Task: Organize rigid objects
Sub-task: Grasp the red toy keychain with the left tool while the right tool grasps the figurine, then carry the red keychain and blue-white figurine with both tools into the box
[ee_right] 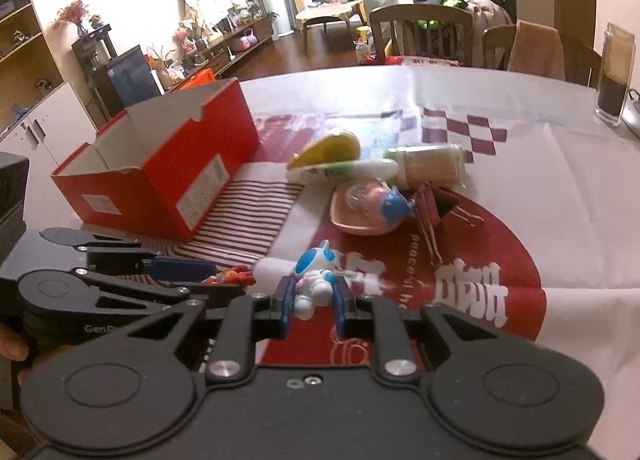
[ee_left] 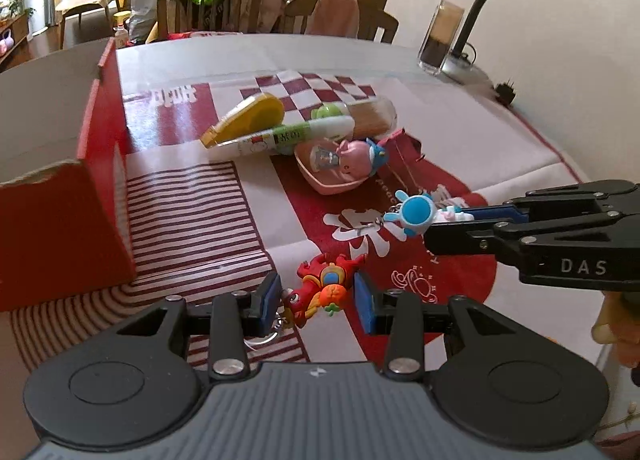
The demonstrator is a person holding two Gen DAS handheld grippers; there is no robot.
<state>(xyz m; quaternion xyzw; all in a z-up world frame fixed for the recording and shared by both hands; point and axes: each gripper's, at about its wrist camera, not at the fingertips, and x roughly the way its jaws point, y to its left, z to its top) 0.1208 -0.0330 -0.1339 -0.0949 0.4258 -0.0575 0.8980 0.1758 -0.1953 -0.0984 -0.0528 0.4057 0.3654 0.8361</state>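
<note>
Your red box (ee_right: 160, 176) at ten o'clock looks empty. The pile (ee_left: 304, 128) at twelve o'clock remains unsorted. Your left gripper (ee_left: 316, 296) clamps the red toy (ee_left: 324, 284); your right gripper (ee_right: 312, 300) clamps the blue-white toy (ee_right: 316, 276).

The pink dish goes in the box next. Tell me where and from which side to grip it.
Take the pink dish by its near rim, coming from above on the side facing the grippers. The rim is thin and stands bare there; the pink and blue figurine fills the bowl, and the glue bottle and binder clips crowd the far and right sides.
</note>
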